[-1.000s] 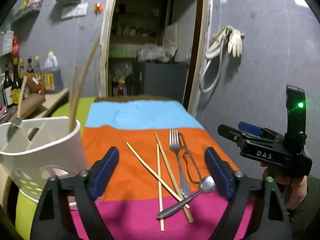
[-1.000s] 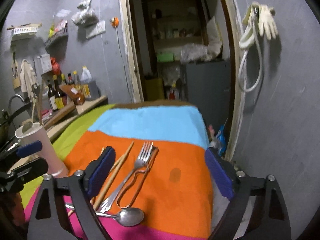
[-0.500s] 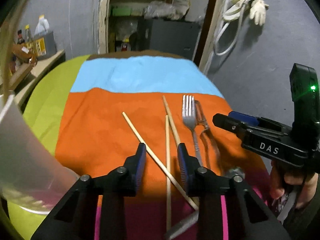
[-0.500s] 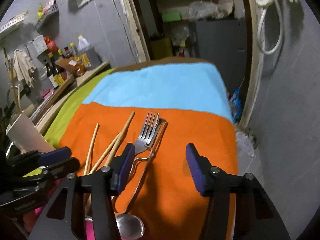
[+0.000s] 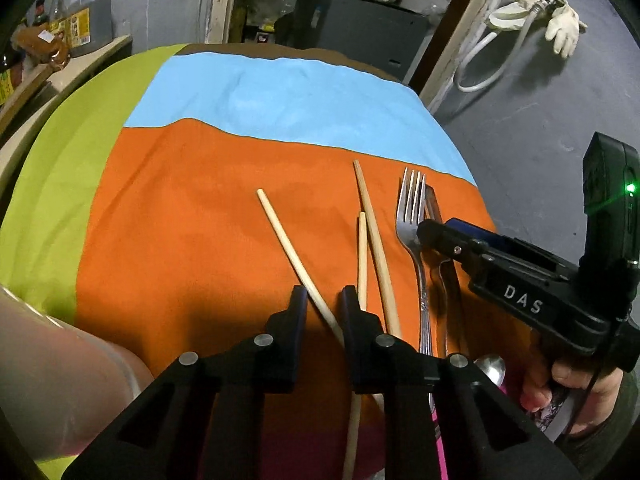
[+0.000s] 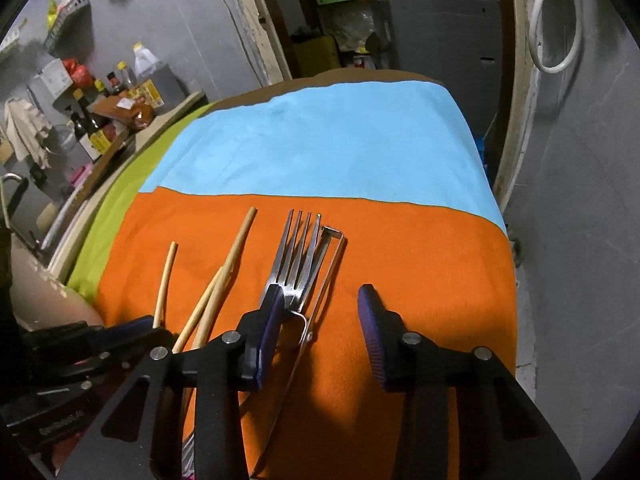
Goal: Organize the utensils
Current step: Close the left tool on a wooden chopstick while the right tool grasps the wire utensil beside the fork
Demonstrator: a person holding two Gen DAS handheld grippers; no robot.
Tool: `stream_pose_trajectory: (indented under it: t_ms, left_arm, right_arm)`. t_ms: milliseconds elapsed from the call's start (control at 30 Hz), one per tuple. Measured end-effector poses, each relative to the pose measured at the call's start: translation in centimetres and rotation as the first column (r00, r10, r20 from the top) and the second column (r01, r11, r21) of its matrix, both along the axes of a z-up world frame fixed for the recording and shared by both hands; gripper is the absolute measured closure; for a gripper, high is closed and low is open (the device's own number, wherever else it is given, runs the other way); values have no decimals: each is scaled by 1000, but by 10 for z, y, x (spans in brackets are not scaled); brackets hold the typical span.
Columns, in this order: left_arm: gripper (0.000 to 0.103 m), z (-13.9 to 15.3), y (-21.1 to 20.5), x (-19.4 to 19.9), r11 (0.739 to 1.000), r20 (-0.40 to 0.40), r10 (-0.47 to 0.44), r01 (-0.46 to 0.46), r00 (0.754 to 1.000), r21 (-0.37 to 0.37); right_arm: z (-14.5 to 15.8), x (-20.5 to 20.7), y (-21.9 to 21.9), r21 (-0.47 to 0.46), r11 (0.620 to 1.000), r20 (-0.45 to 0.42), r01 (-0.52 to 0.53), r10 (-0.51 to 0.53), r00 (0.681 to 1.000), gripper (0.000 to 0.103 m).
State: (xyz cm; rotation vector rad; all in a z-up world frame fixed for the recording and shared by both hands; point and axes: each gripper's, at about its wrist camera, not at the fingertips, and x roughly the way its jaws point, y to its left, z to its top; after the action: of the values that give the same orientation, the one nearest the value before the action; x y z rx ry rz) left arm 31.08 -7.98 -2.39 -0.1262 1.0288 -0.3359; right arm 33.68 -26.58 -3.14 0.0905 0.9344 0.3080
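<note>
On the orange band of a striped cloth [image 5: 180, 240] lie three wooden chopsticks, a steel fork [image 5: 412, 216], a wire-framed peeler [image 5: 434, 208] and a spoon [image 5: 490, 368]. My left gripper [image 5: 324, 304] hangs low over the palest chopstick [image 5: 288, 248]. Its jaws are closing with that stick running between them, and a small gap still shows on each side. My right gripper [image 6: 320, 300] is closing over the fork [image 6: 298, 248] and the peeler [image 6: 332, 256]. Its left finger [image 6: 272, 312] covers the fork's neck and the other finger stands apart. It also shows from the side as the right gripper [image 5: 436, 230].
A white utensil holder [image 5: 60, 380] looms blurred at the lower left. Bottles [image 6: 92, 128] crowd a counter to the left of the table. The grey wall [image 6: 580, 200] runs close along the right edge. A doorway lies beyond the blue band [image 6: 320, 140].
Both grippers have tipped downward and sunk toward the utensils, and their jaws have narrowed from wide to close. The holder has slid to the left view's lower left edge.
</note>
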Motion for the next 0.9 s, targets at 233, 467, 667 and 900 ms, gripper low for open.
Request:
stream_pose_trajectory:
  t_ms: [233,467,667,900]
  left_arm:
    - [100,2,-2,-3,1000,-30,-7,7,1000,-20]
    - [101,9,-2,-16,999,-6,-7,7,1000,-35]
    - [101,21,-1,-32,999,73,-4,6,997,-38]
    - [101,37,3,-60,996,241,-6,26,971,-80]
  right_arm:
    - [0,2,6,-58,998,-13,-7,6,1000,75]
    - [0,0,-16,89,996,-100,27,-18,995,84]
    - [0,-13,-30,203,976,-102,74,-54,993,86]
    - [19,-45,-31,250,965,51,74,-90,995,88]
